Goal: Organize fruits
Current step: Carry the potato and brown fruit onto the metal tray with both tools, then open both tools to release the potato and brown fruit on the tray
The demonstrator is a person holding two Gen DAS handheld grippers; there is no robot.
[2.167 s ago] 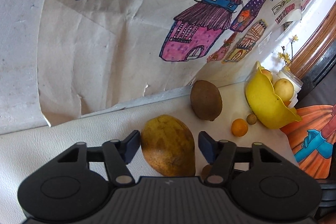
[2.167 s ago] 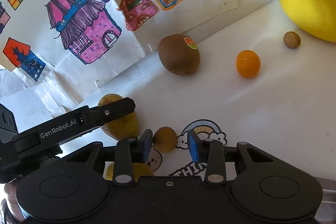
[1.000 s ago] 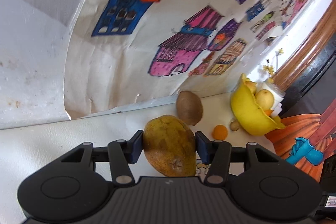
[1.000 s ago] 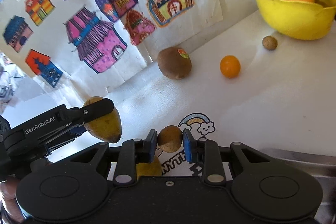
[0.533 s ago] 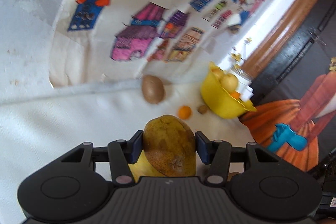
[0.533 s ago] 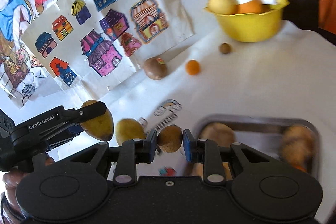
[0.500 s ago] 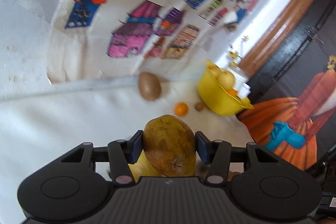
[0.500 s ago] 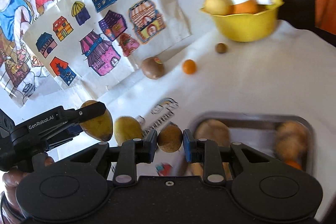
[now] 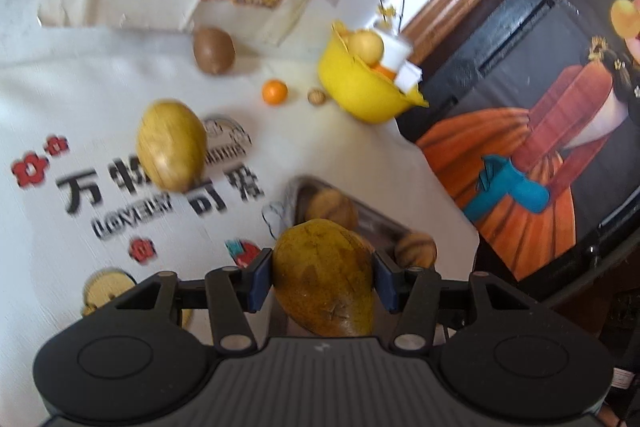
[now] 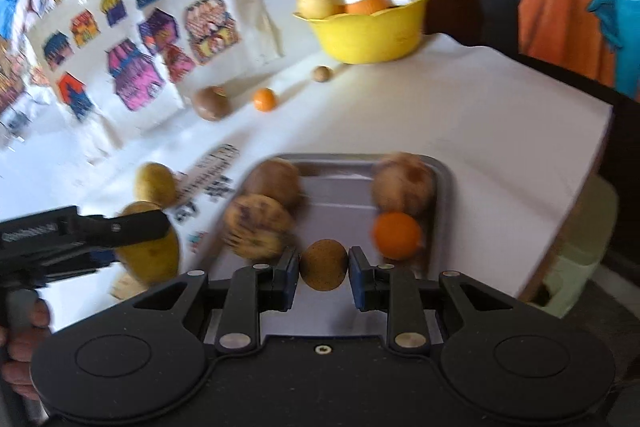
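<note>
Backdrop: children's drawings of coloured houses (image 10: 132, 75) hang on the wall behind my white counter (image 10: 460, 115), which carries printed black lettering and small red flowers.
Left gripper: my left gripper (image 9: 323, 277) is clamped on a large yellow-brown speckled mango-like fruit (image 9: 324, 275), blue pads pressed to both its sides; in the left view the fruit hangs over the near left edge of the tray.
Right gripper: my right gripper (image 10: 324, 267) is closed on a small round brown fruit (image 10: 324, 265), held just above the tray's near rim.
Tray: a rectangular silver metal tray (image 10: 442, 171) sits at the centre of the right view, with two brown blurred fruits (image 10: 260, 207) at its 9 o'clock side, and a brownish round fruit (image 10: 402, 183) above a round orange fruit (image 10: 396, 235) at its 3 o'clock side.
Loose fruit: a yellow oval fruit (image 9: 172, 145) lies on the lettering at 10 o'clock from the tray; farther back, a brown oval kiwi-like fruit (image 9: 213, 50), a small orange citrus (image 9: 275, 92) and a tiny brown nut-like ball (image 9: 317, 95) stand in a row, apart from each other.
Bowl: a yellow scalloped plastic bowl (image 10: 368, 31) at 12 o'clock holds a pale yellow fruit (image 10: 318, 2), an orange one and white containers.
Hand: my fingers (image 10: 24, 323) wrap the left gripper's handle at 8 o'clock in the right view.
</note>
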